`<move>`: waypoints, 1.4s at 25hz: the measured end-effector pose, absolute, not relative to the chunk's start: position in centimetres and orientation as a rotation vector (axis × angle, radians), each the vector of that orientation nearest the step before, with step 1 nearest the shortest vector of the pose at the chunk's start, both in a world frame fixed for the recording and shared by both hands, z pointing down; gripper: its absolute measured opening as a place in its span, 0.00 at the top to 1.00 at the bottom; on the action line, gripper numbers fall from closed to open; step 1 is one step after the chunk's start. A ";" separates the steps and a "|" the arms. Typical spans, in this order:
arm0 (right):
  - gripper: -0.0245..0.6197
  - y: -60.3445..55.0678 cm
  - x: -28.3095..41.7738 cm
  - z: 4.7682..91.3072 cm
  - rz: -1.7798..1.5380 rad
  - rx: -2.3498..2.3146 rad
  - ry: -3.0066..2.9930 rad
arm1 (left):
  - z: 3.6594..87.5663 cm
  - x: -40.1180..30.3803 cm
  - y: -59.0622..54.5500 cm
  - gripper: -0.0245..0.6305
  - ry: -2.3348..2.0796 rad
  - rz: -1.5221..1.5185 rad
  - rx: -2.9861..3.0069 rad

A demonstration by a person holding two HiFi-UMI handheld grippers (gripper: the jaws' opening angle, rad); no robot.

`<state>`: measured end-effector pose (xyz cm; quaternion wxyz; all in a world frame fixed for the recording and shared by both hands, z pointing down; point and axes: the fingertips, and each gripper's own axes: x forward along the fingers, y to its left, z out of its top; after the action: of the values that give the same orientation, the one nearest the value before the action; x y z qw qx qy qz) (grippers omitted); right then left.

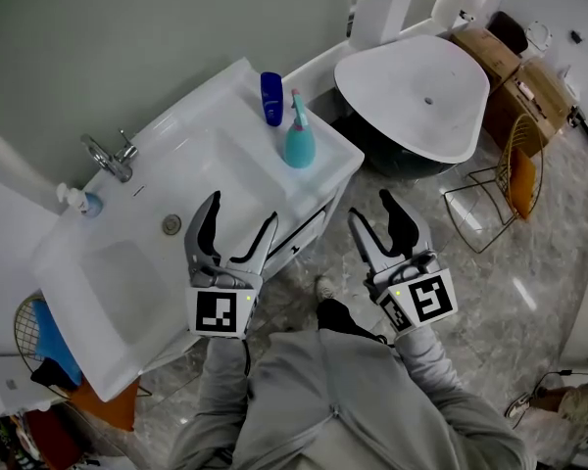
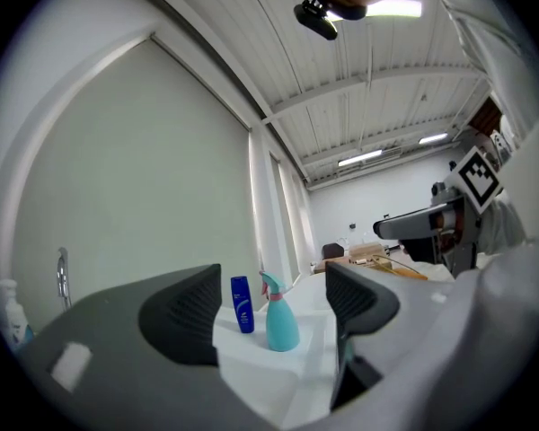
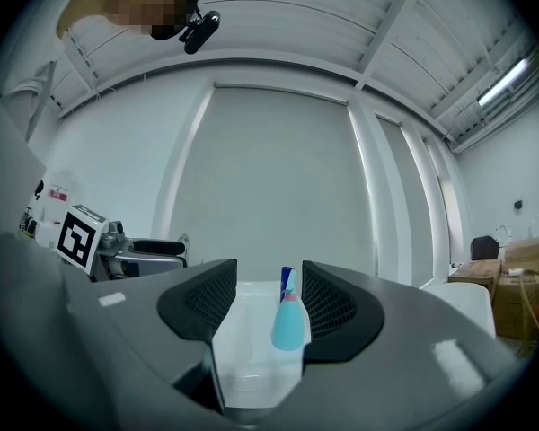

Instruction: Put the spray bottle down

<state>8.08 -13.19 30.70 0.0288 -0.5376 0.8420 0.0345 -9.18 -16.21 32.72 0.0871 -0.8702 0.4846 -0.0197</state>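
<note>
A teal spray bottle [image 1: 299, 141] with a pink collar stands upright on the right end of the white washbasin counter [image 1: 230, 96]. It also shows in the left gripper view as the spray bottle [image 2: 280, 320] and in the right gripper view as the spray bottle [image 3: 288, 322], far beyond the jaws. My left gripper [image 1: 237, 226] is open over the counter's front edge, apart from the bottle. My right gripper [image 1: 372, 219] is open over the floor, in front of the counter. Neither holds anything.
A blue bottle [image 1: 271, 97] stands just behind the spray bottle. The chrome tap [image 1: 112, 155] and a small soap bottle [image 1: 78, 200] sit at the back left. A white bathtub [image 1: 416, 96], a wire chair [image 1: 514, 169] and cardboard boxes [image 1: 514, 71] are to the right.
</note>
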 end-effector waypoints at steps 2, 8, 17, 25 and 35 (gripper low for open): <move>0.61 -12.4 7.9 30.6 0.112 -1.660 2.598 | 32.7 -9.5 -15.3 0.34 1.445 -0.059 -2.590; 0.61 -10.6 7.3 30.7 0.122 -1.664 2.600 | 32.5 -10.1 -13.2 0.34 1.439 -0.051 -2.593; 0.61 -9.3 6.8 30.8 0.116 -1.662 2.611 | 32.5 -10.6 -11.5 0.34 1.439 -0.066 -2.591; 0.61 -8.8 6.3 31.4 0.115 -1.674 2.627 | 32.7 -10.8 -11.0 0.34 1.433 -0.077 -2.595; 0.61 -8.7 6.5 31.3 0.122 -1.698 2.615 | 32.7 -10.6 -11.0 0.34 1.418 -0.079 -2.601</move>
<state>6.49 -8.73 31.34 0.0107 -0.5441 0.8380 0.0391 -10.61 -11.02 32.74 0.0889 -0.8743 0.4764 -0.0267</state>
